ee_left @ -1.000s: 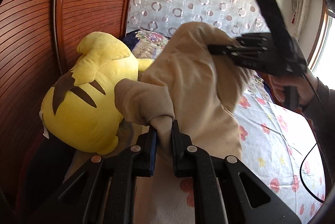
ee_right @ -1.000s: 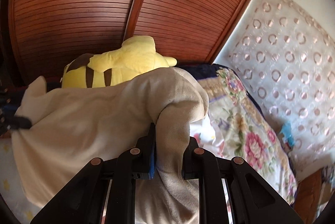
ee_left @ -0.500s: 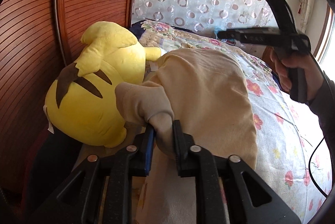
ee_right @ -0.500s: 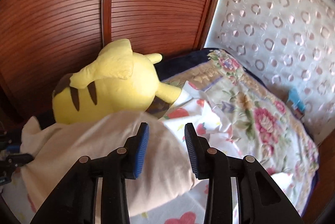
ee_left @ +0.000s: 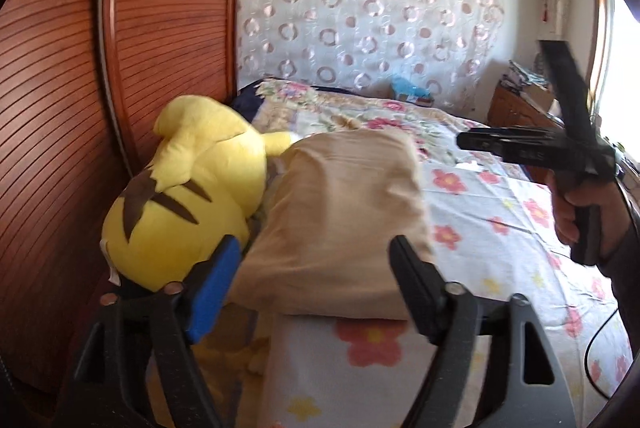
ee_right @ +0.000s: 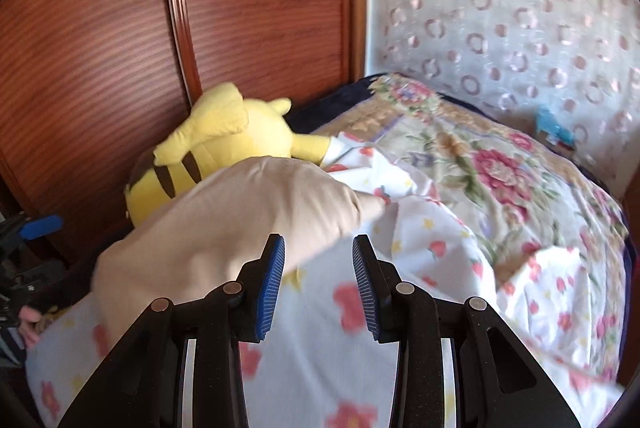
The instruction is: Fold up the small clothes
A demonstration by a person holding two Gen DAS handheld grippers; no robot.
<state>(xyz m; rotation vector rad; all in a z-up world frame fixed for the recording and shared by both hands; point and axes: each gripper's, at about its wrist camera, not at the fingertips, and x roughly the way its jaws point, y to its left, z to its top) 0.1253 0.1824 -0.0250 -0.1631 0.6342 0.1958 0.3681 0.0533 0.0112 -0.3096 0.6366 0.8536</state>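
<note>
A beige garment (ee_left: 344, 220) lies in a folded heap on the flowered bed sheet (ee_left: 492, 228), against a yellow plush toy (ee_left: 192, 196). My left gripper (ee_left: 316, 248) sits just in front of the heap's near edge. Its jaws are opening wide, and the cloth shows beyond them with neither pad pressing on it. My right gripper (ee_right: 318, 240) is open over the sheet with nothing between its blue pads (ee_right: 272, 280). The garment (ee_right: 240, 220) lies just left of its left finger. In the left wrist view a hand (ee_left: 580, 212) holds that gripper off to the right.
A slatted wooden wardrobe (ee_left: 60, 88) stands close on the left behind the plush toy (ee_right: 224, 144). A flowered quilt (ee_right: 480, 156) covers the far part of the bed, before a patterned curtain (ee_left: 360, 8). A black cable (ee_left: 596, 348) trails at the right.
Both grippers have let go of the beige garment, which dropped from hanging onto the bed. The right gripper swung away to the right. The left jaws spread wide and drew back a little.
</note>
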